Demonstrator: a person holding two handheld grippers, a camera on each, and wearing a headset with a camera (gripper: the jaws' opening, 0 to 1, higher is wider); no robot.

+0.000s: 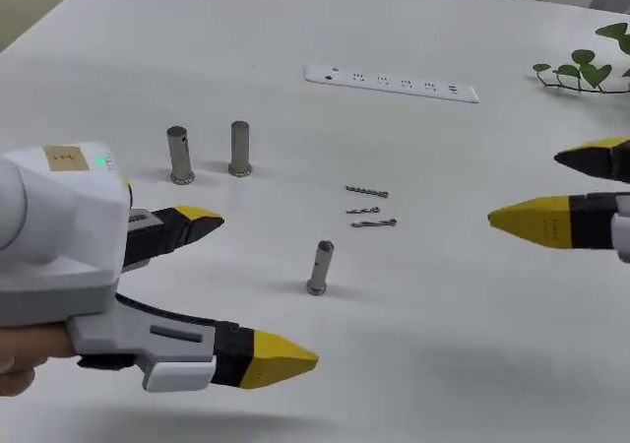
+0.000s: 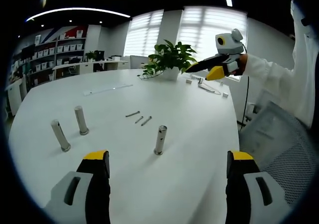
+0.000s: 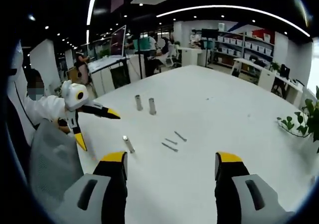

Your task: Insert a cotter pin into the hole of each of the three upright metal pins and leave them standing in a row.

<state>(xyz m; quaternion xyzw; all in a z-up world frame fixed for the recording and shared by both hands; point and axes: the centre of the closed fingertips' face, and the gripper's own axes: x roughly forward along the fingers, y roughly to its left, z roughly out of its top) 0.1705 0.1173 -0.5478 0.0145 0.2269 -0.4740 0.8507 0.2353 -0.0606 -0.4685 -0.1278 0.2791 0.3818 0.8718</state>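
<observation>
Across the white table [image 1: 443, 364] we judge the task barely begun, with the first pick-up in hand. Our left gripper [image 1: 268, 288] hovers near left, our right gripper [image 1: 523, 187] at the right, both with jaws wide and empty. Two metal pins [image 1: 240, 148] stand side by side at the far left; a third pin [image 1: 320, 266] stands apart, just ahead of the left jaws. Three cotter pins [image 1: 362, 210] lie loose between the grippers, touching neither; next, one gripper must close narrowly on one.
</observation>
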